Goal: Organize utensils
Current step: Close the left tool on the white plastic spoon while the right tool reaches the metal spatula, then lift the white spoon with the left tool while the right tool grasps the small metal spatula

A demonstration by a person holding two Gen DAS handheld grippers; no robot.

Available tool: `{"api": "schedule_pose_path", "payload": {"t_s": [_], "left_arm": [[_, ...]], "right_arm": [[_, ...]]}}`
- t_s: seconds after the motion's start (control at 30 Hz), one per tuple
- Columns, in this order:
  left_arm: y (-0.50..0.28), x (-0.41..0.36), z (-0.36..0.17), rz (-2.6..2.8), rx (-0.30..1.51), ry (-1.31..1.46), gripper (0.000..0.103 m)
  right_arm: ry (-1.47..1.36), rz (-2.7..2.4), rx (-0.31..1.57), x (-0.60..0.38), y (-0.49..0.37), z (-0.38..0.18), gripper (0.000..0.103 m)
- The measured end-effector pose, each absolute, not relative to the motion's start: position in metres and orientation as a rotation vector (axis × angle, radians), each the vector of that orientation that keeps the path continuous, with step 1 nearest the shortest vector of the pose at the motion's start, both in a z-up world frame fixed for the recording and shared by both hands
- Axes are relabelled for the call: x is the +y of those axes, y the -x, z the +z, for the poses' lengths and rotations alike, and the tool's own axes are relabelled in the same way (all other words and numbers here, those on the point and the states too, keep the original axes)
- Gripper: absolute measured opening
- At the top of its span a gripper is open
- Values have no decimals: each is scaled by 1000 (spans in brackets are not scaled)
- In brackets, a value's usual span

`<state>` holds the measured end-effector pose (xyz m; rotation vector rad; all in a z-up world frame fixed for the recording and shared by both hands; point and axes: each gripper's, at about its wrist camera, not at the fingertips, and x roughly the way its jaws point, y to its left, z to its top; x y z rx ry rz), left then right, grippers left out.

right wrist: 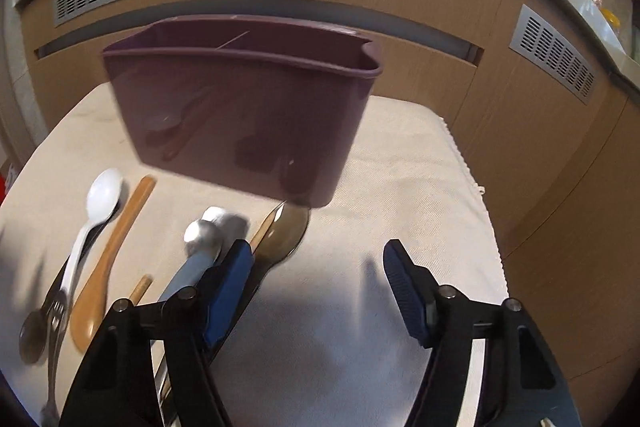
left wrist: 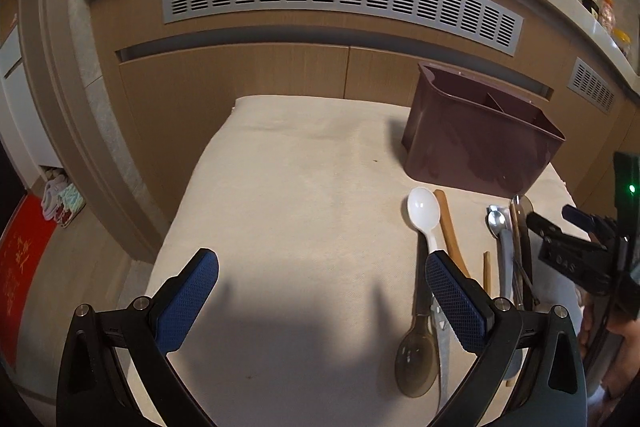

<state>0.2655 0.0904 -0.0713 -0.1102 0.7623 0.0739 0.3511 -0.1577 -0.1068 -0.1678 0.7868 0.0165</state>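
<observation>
Left wrist view: left hand-held gripper (left wrist: 322, 293) released over bare cloth-covered worktop (left wrist: 288, 187), free toward 9 o'clock; utensils (left wrist: 464, 259) lie at 3 o'clock, brown holder (left wrist: 480, 131) at 1. Right wrist view: right hand-held gripper (right wrist: 318, 293) released, empty; blurred utensils at 9 o'clock partly hidden behind its fingers; worktop edge at 3.

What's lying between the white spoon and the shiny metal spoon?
A wooden spoon lies between the white spoon and the metal spoon, with a short wooden stick nearer the camera. The right wrist view shows it best.
</observation>
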Motion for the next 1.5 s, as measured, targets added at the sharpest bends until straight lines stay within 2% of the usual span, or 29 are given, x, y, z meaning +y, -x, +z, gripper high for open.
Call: {"api": "schedule_pose_path", "payload": {"t_s": [0.1,0.2,0.3,0.4,0.7,0.73,0.77,0.83,0.9,0.97,1.03,1.1,1.13,1.23,1.33,1.5], "left_arm": [[-268,86,-74,63,769,128,103],[-268,86,-76,76,773,135,103],[-269,86,-77,91,776,120,103],[-272,86,-77,66,784,127,103],[-309,53,-79,-85,835,84,101],[-318,47,-80,-114,848,73,97],[-325,42,-81,-128,859,63,88],[-341,33,-86,-153,891,43,79],[-360,24,-96,-162,946,29,74],[-374,18,-104,-155,987,21,72],[-383,14,-110,-127,1003,-2,66],[-386,14,-108,-129,980,16,52],[-386,13,-107,-128,978,16,35],[-377,16,-100,-139,953,16,34],[-357,22,-83,-140,871,25,34],[-315,48,-46,-120,706,86,35]], "right_arm": [[129,28,816,-160,-370,-113,61],[101,79,839,-158,-380,-117,48],[65,171,863,-155,-381,-116,22],[40,207,881,-157,-375,-113,7],[-42,326,949,-184,-334,-113,7],[-35,322,946,-187,-327,-111,7],[-23,313,940,-189,-323,-111,8],[-2,278,914,-195,-314,-108,10],[1,257,901,-201,-309,-105,13],[14,222,878,-209,-304,-99,25],[40,177,851,-216,-299,-93,62],[57,143,810,-219,-293,-86,83],[75,125,788,-218,-291,-83,91],[131,106,753,-214,-287,-75,102],[170,104,740,-206,-287,-74,103],[124,166,830,-177,-314,-78,103]]}}
